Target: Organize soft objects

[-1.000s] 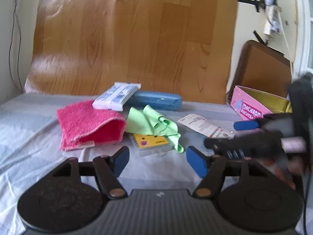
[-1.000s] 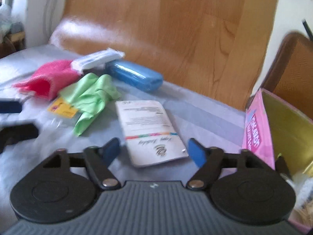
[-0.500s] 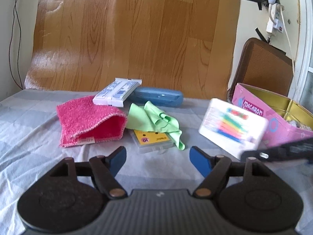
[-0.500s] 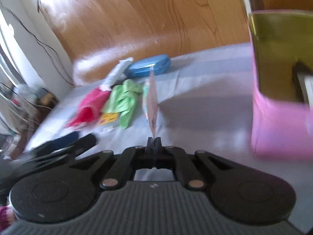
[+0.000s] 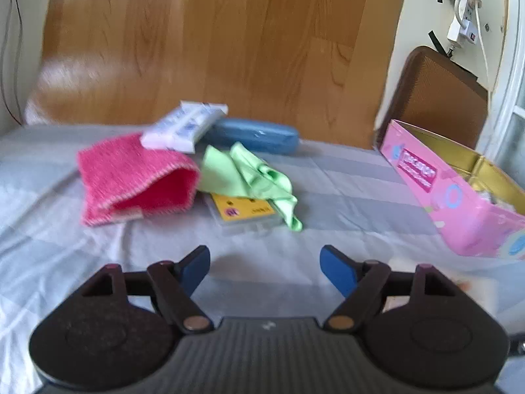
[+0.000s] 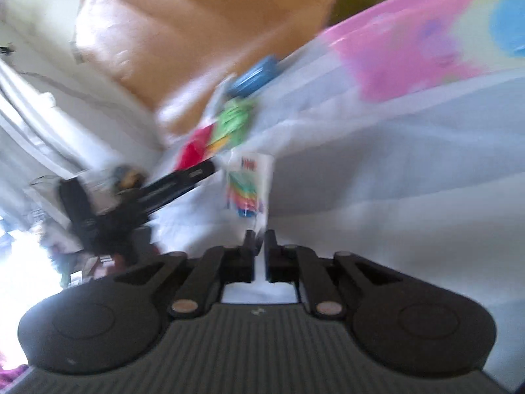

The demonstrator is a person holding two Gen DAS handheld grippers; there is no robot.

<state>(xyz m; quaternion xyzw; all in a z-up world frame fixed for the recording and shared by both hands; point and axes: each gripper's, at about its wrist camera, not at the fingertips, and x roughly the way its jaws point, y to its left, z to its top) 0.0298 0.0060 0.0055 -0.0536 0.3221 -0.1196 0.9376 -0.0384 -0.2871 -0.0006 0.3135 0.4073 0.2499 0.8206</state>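
Note:
My left gripper (image 5: 265,264) is open and empty, low over the grey sheet (image 5: 344,197). Ahead of it lie a pink knitted pouch (image 5: 131,180), a green cloth (image 5: 249,177) over a yellow-labelled clear case (image 5: 244,213), a white tissue pack (image 5: 185,126) and a blue glasses case (image 5: 252,136). My right gripper (image 6: 259,239) is shut on a white packet with rainbow stripes (image 6: 249,187), held tilted above the sheet. The right view is blurred. The left gripper (image 6: 183,180) shows in it at left.
A pink tin with a gold inside (image 5: 456,190) stands open at the right; it also shows in the right wrist view (image 6: 426,52). A wood-pattern panel (image 5: 213,42) backs the bed. A brown chair (image 5: 439,95) stands behind the tin.
My right gripper closed on the striped packet, lifted it off the sheet and swung it right and down, out of the left view's centre. The left gripper stayed open, nearly still.

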